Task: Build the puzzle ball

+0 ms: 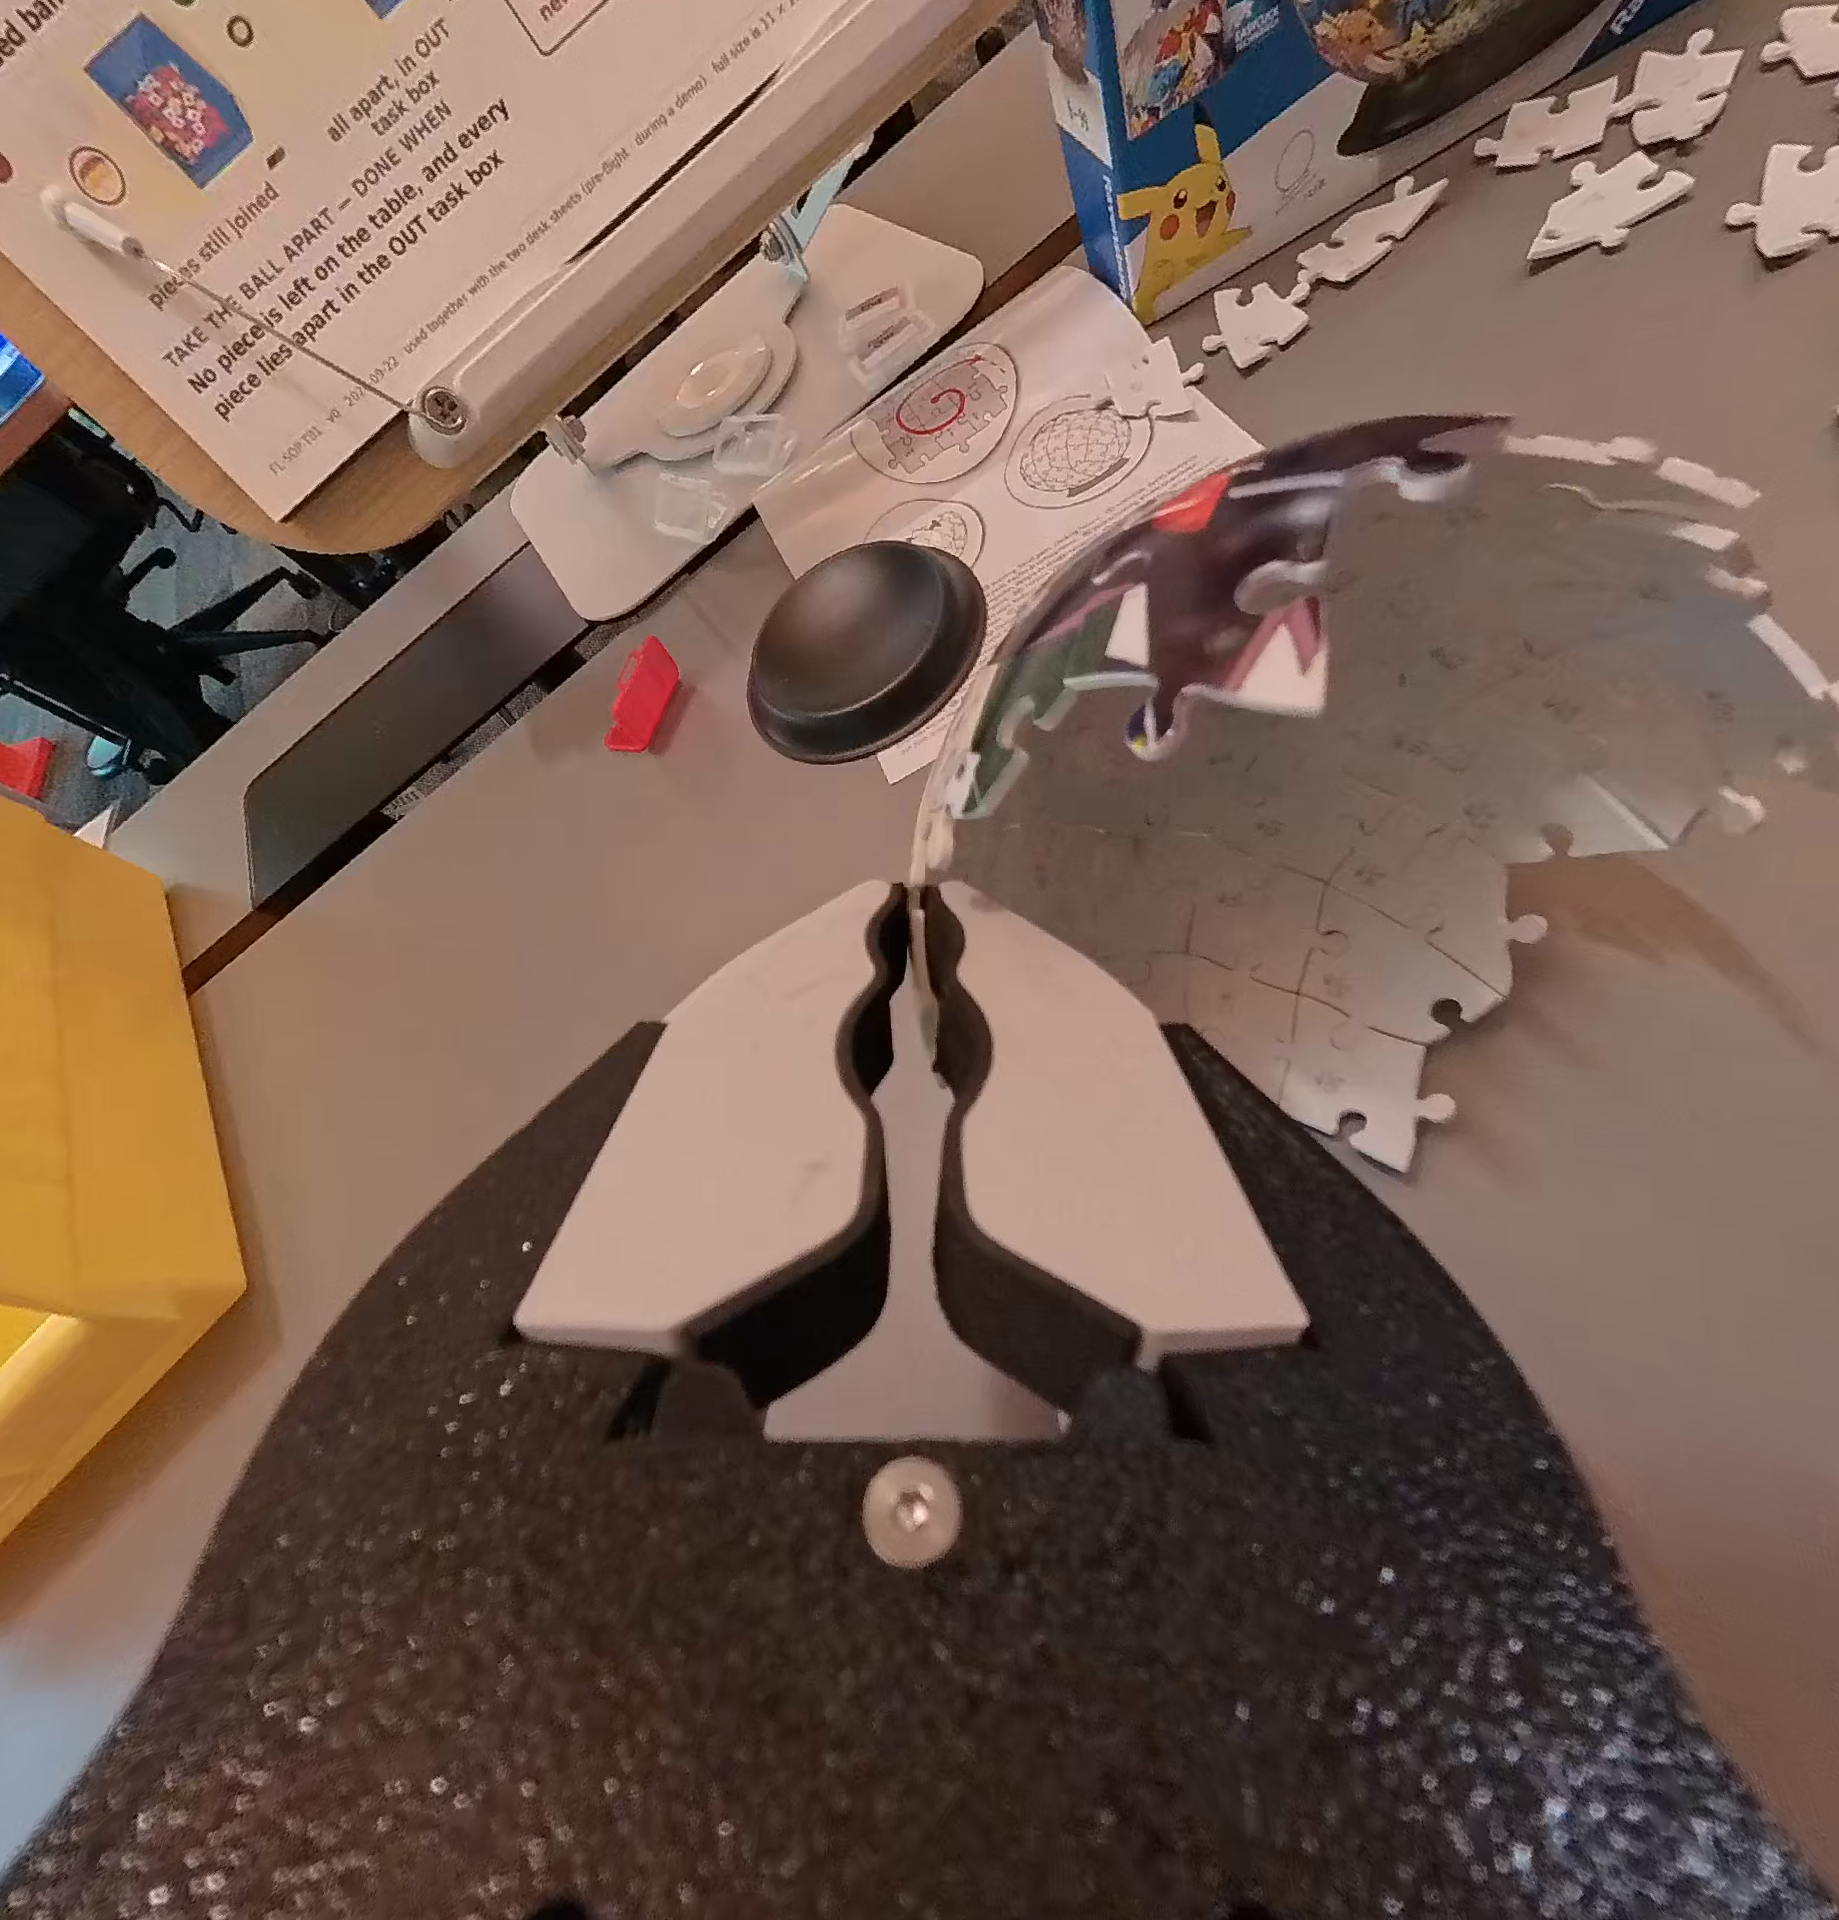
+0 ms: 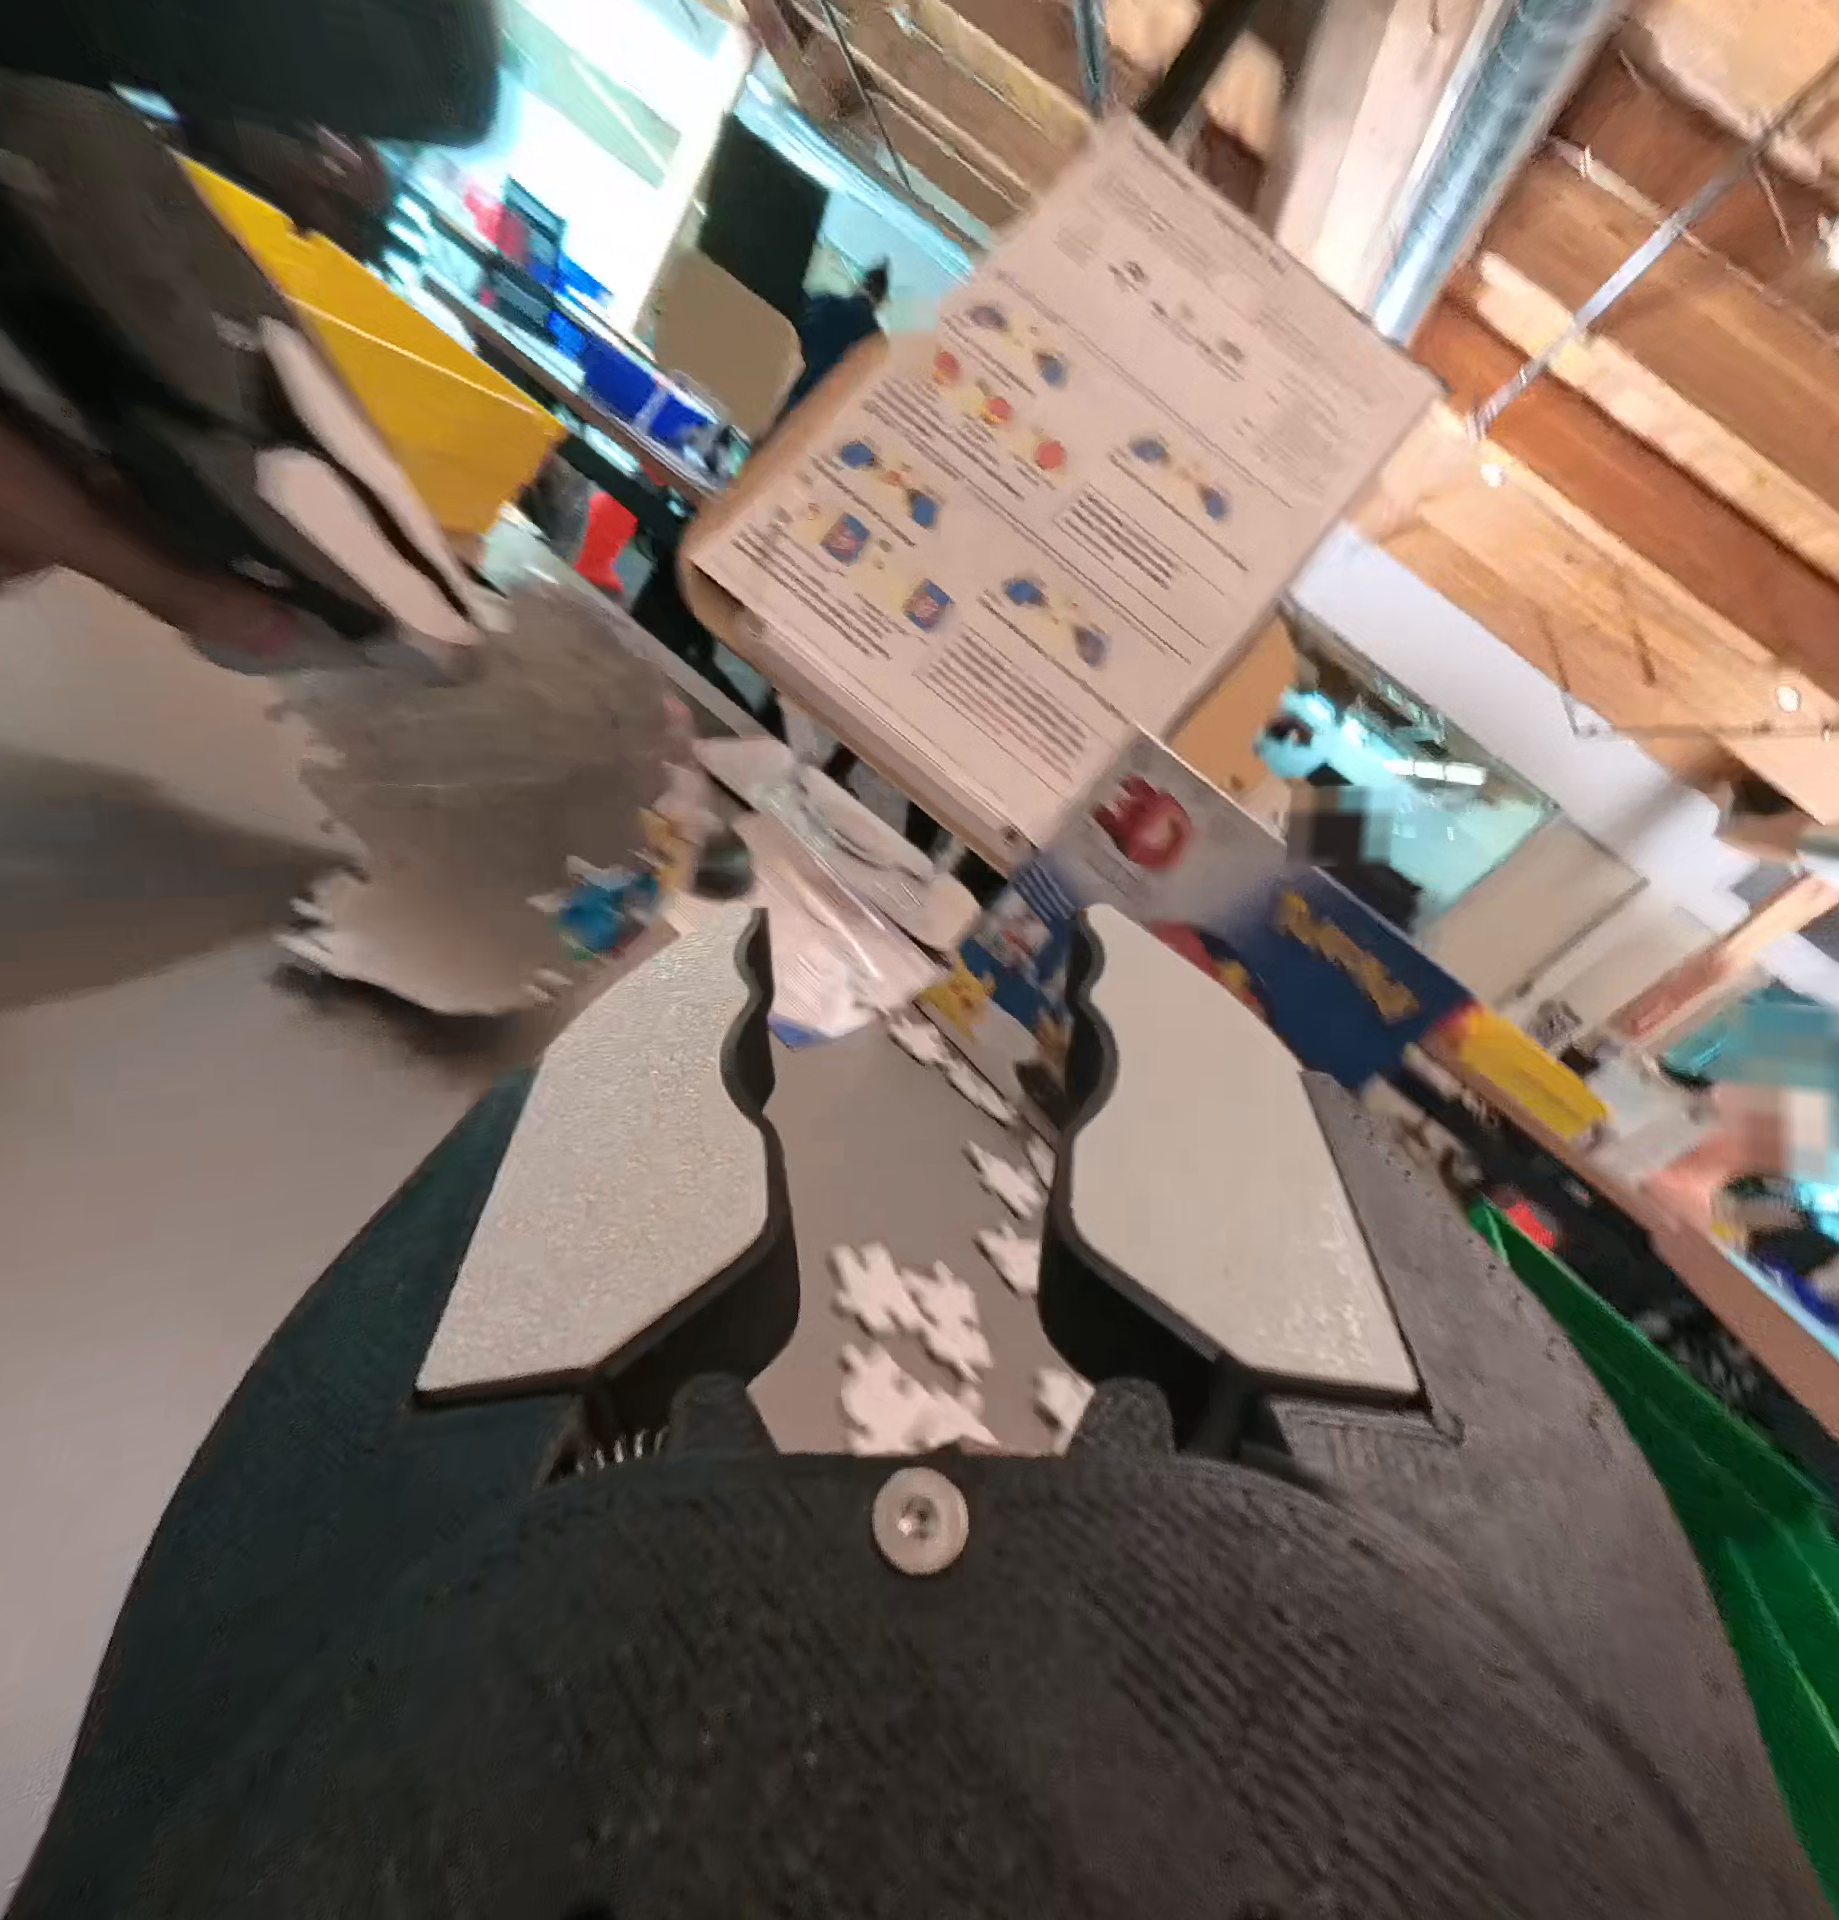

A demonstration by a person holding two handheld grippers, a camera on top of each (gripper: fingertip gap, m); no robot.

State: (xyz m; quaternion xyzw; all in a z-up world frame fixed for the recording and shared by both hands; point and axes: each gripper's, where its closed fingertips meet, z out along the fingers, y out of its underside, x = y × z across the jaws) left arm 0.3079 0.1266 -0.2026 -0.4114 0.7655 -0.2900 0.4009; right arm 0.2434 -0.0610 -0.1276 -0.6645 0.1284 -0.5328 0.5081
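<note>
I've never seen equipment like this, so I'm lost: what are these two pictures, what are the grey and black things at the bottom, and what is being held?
No robot here: a person holds two tools, each with a camera looking along its two fingers. The left hand-held gripper, seen in the left wrist view, is shut on the rim of the half-built puzzle ball, a curved shell of joined pieces. The right hand-held gripper, in its own blurred view, is open and empty. On the grey table lie loose white pieces, the puzzle box, a black round stand and an instruction sheet.

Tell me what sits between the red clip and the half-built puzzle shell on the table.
In the left wrist view, the black round stand sits between the red clip and the puzzle shell held by the left claw.
</note>
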